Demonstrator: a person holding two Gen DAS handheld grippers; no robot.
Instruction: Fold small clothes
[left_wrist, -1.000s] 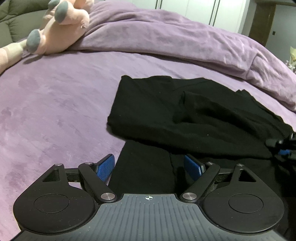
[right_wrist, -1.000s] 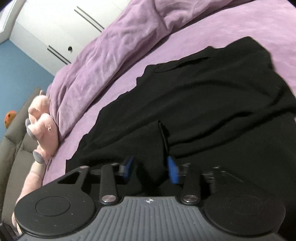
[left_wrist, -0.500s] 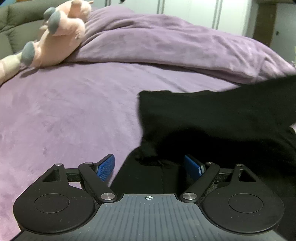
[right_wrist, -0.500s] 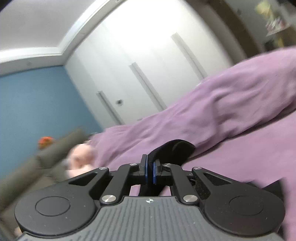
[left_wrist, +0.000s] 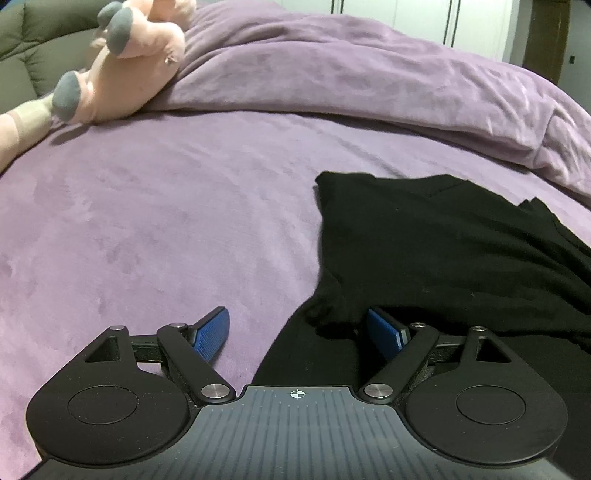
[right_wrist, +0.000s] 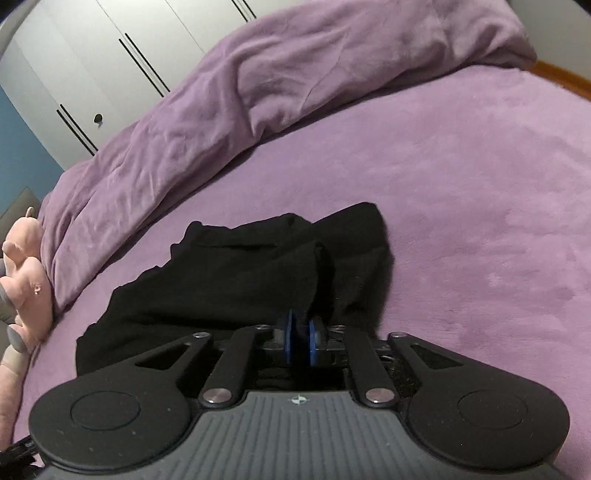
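Just flipped the black garment (right_wrist: 240, 280) over itself, now lying doubled on the purple bed (right_wrist: 461, 177). Right tongs (right_wrist: 300, 341) easing apart, fold of cloth between pads. Left tongs (left_wrist: 299, 332) wide open, empty, straddling near hem. Probably let go next, smooth, fold again. Pink plush toy (left_wrist: 125, 70) beyond.

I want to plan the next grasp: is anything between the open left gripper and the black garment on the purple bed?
Nothing visible: the left gripper is open directly over the black fabric garment.

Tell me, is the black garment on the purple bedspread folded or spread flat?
Partly folded: the black garment lies in overlapping layers, bunched, on the purple bedspread, not spread flat.
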